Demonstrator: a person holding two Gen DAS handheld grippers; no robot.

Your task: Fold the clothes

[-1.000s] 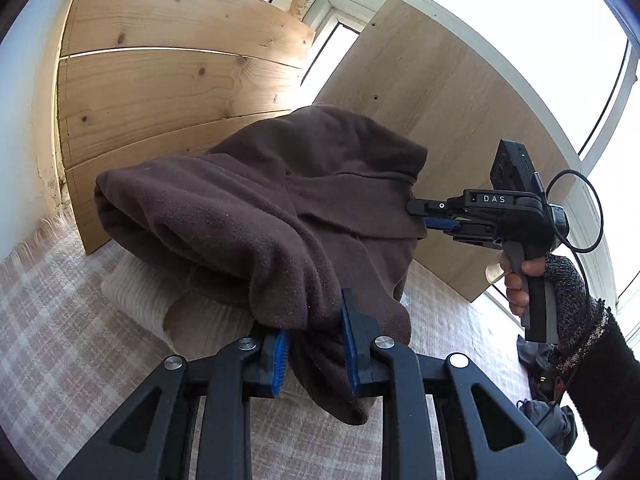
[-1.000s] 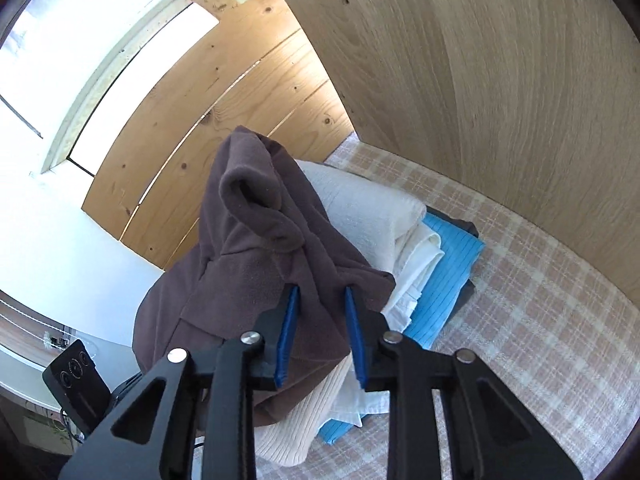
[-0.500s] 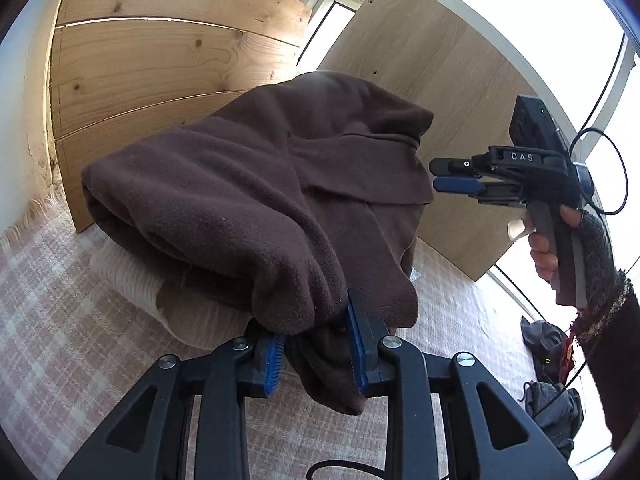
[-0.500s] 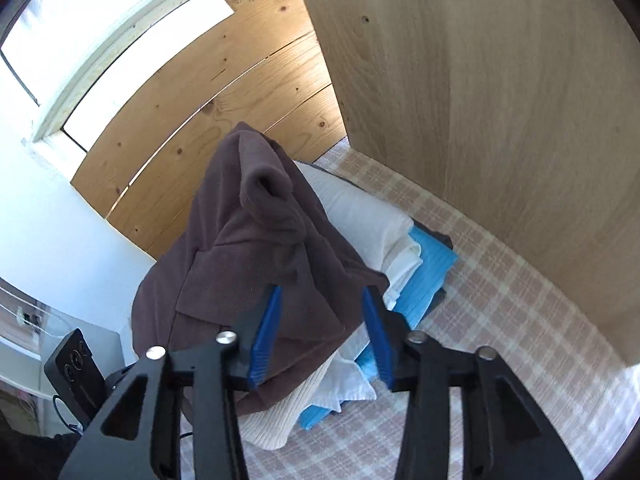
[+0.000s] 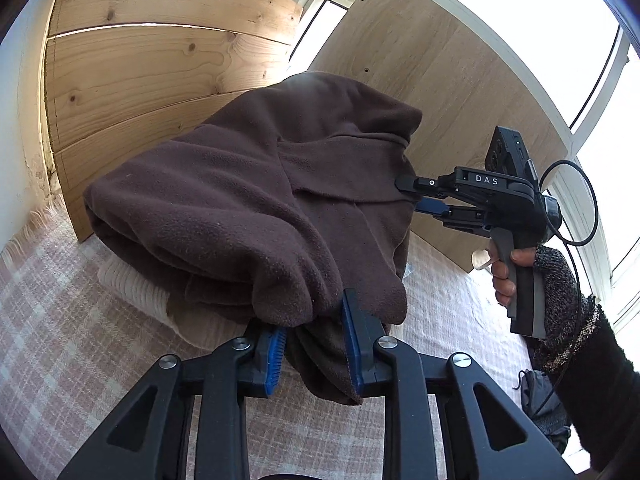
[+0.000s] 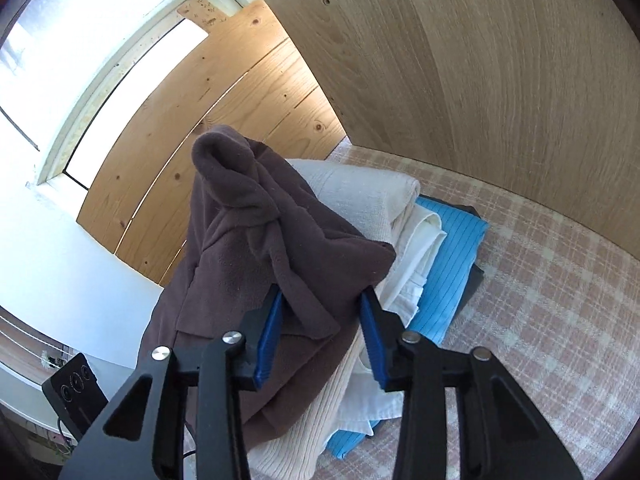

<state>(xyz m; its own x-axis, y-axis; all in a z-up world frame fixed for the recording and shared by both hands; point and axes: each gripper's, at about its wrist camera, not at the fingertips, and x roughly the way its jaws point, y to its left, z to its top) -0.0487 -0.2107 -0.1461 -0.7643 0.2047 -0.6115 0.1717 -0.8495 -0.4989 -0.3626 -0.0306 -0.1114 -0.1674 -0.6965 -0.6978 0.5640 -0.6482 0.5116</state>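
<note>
The left gripper was clamped on a fold of the brown fleece. The right gripper stood with its jaws apart around another fold of the fleece, which lay atop a stack of folded clothes on the checked blanket, beside wooden boards.

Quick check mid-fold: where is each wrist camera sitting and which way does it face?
Left wrist: on the left gripper, facing the brown fleece and wood panels; right gripper and gloved hand show.
Right wrist: on the right gripper, facing the fleece atop the folded stack; only its fingers show.
Shared: fleece, checked blanket.
</note>
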